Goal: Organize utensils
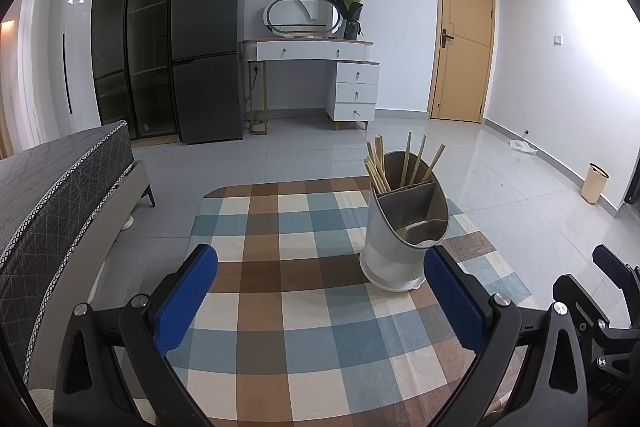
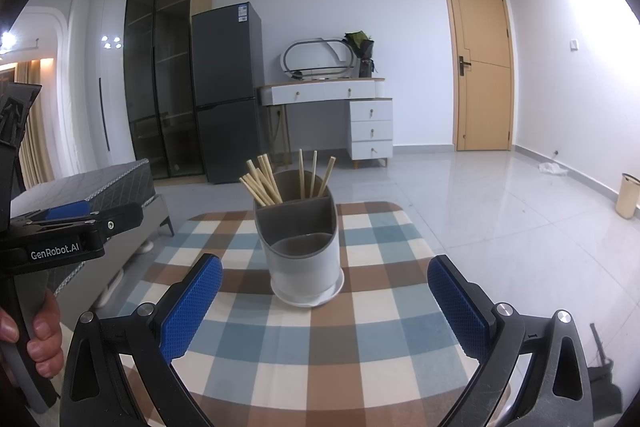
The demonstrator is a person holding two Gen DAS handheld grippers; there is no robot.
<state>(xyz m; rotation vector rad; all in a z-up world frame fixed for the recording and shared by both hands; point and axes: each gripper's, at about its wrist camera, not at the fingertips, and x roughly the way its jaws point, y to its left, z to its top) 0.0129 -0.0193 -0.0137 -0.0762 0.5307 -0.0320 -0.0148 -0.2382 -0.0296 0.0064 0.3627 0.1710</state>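
Grippers both hover low over the checked tablecloth (image 2: 304,343), the left gripper (image 1: 320,291) and right gripper (image 2: 325,301) each with jaws spread wide and holding nothing. Beyond them the utensil holder (image 2: 305,259) stands upright on the cloth, chopsticks (image 2: 262,181) leaning in its rear compartments. Its front compartment's contents are hard to make out.
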